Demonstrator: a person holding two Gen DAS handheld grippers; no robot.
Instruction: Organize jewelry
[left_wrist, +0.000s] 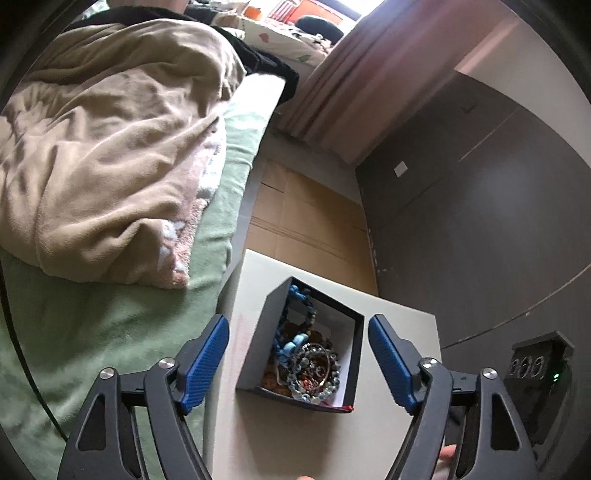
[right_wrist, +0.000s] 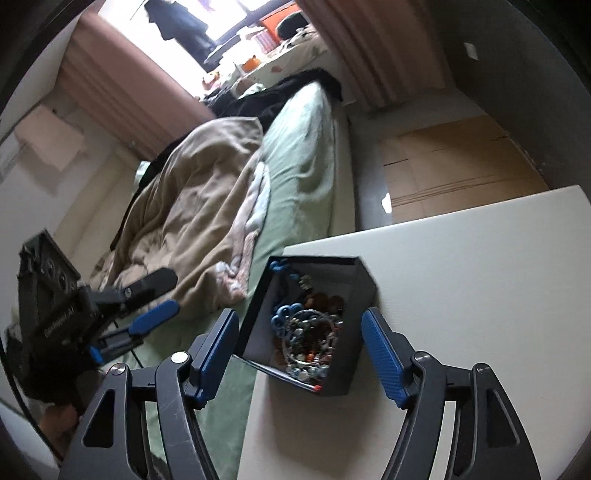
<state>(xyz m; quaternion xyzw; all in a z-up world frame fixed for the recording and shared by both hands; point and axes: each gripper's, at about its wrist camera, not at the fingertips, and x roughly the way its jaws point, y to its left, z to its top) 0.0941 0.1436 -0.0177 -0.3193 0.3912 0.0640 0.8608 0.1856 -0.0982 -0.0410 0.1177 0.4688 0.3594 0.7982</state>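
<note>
A small black box (left_wrist: 274, 306) with a white inside stands on a white table (left_wrist: 280, 435). It holds a tangle of jewelry (left_wrist: 308, 363): blue bead strings, clear bead bracelets and brown beads. My left gripper (left_wrist: 298, 334) is open and empty, its blue pads on either side of the box, above it. In the right wrist view the same box (right_wrist: 364, 295) and jewelry (right_wrist: 308, 338) lie between the fingers of my open, empty right gripper (right_wrist: 300, 328). The left gripper also shows in the right wrist view (right_wrist: 147, 299) at the left, open.
A bed with a green sheet (left_wrist: 110, 325) and a beige blanket (left_wrist: 103, 147) lies left of the table. Flat cardboard (left_wrist: 310, 221) covers the floor beyond. A dark wardrobe wall (left_wrist: 480, 206) stands at the right. Curtains (left_wrist: 369, 74) hang at the back.
</note>
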